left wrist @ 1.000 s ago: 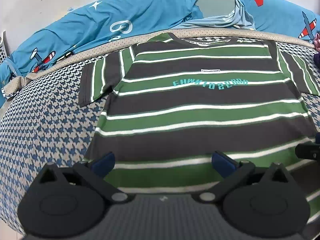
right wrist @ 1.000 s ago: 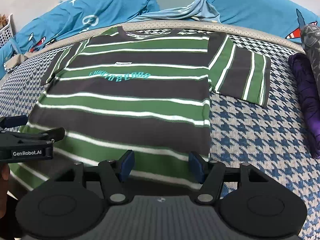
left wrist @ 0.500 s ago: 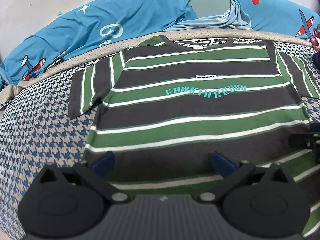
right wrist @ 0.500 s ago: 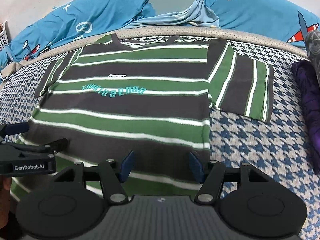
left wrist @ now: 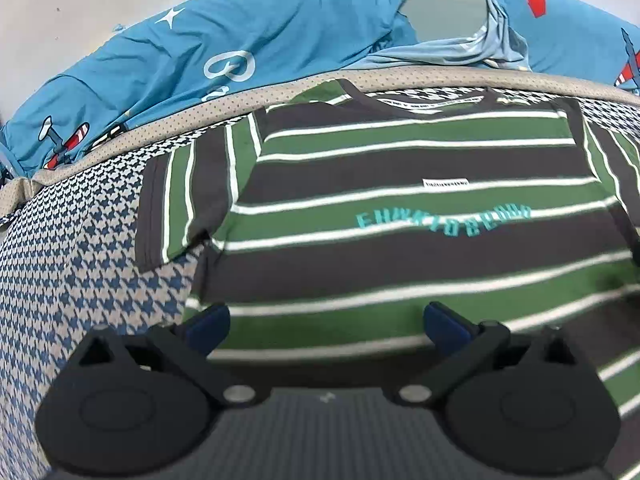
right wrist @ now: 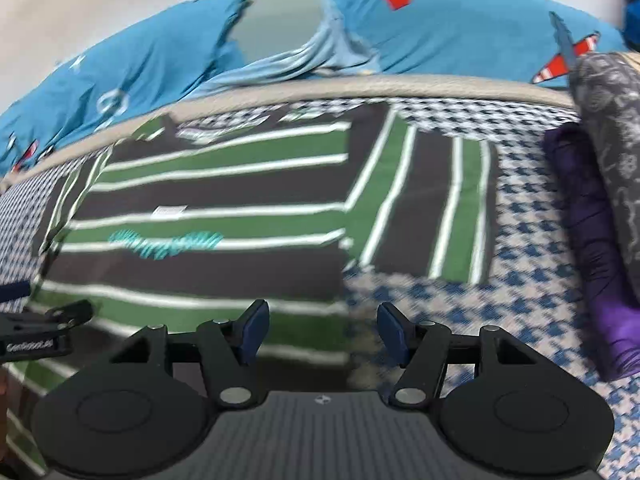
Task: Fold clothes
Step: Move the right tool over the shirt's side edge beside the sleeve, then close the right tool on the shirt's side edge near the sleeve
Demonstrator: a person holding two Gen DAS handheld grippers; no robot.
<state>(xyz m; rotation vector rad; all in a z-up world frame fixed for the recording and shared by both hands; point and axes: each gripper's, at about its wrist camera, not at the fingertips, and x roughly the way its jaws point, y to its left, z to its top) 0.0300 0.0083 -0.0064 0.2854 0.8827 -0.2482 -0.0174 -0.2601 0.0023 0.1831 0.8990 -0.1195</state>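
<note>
The striped T-shirt [left wrist: 400, 240] lies flat, collar far; 2 empty, parted grippers, left [left wrist: 326, 318] and right [right wrist: 322, 326], probably hover over its near hem.

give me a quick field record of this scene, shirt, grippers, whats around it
surface: houndstooth bed cover
shirt: striped t-shirt, spread flat, front up, both sleeves out, collar far from the cameras
print: teal lettering across the chest
left gripper: open, nothing between its jaws, over the shirt's lower left part
right gripper: open, nothing between its jaws, over the shirt's right side edge
beyond collar: blue airplane-print bedding
right of shirt: purple cloth, apart from the sleeve
fold: not yet begun
</note>
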